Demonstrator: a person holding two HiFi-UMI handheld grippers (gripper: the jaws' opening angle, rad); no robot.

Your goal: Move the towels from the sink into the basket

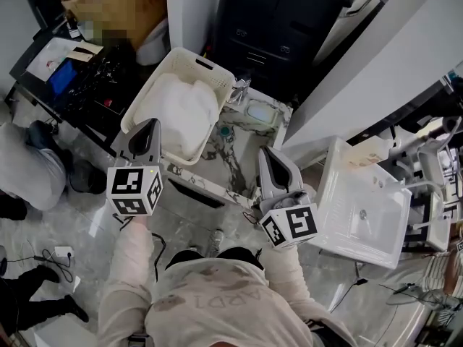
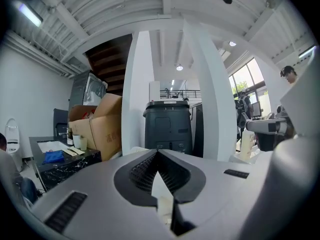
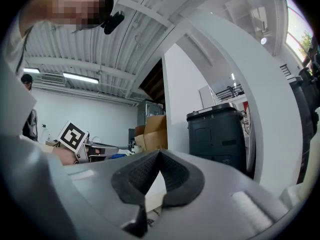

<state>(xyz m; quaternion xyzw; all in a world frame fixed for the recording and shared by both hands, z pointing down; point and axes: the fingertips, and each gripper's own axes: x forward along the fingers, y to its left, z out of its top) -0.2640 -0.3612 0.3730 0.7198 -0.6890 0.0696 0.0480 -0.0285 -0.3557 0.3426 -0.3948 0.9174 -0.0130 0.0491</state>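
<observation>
A cream laundry basket (image 1: 218,71) stands on the marble counter with white towels (image 1: 184,110) piled inside it. My left gripper (image 1: 151,123) hovers at the basket's near left edge, jaws shut with nothing between them; its tips (image 2: 159,153) meet in the left gripper view. To the right of the basket, over the counter, my right gripper (image 1: 265,152) is also shut and empty, its tips (image 3: 160,152) together. The white sink (image 1: 380,226) at the right shows a bare basin with no towel visible in it.
A black cabinet (image 1: 289,20) stands behind the marble counter (image 1: 233,166). At the far left are a black desk (image 1: 69,85) with papers and a cardboard box (image 1: 119,6). A person (image 1: 29,168) sits low at the left. A white wall panel (image 1: 376,63) runs beside the sink.
</observation>
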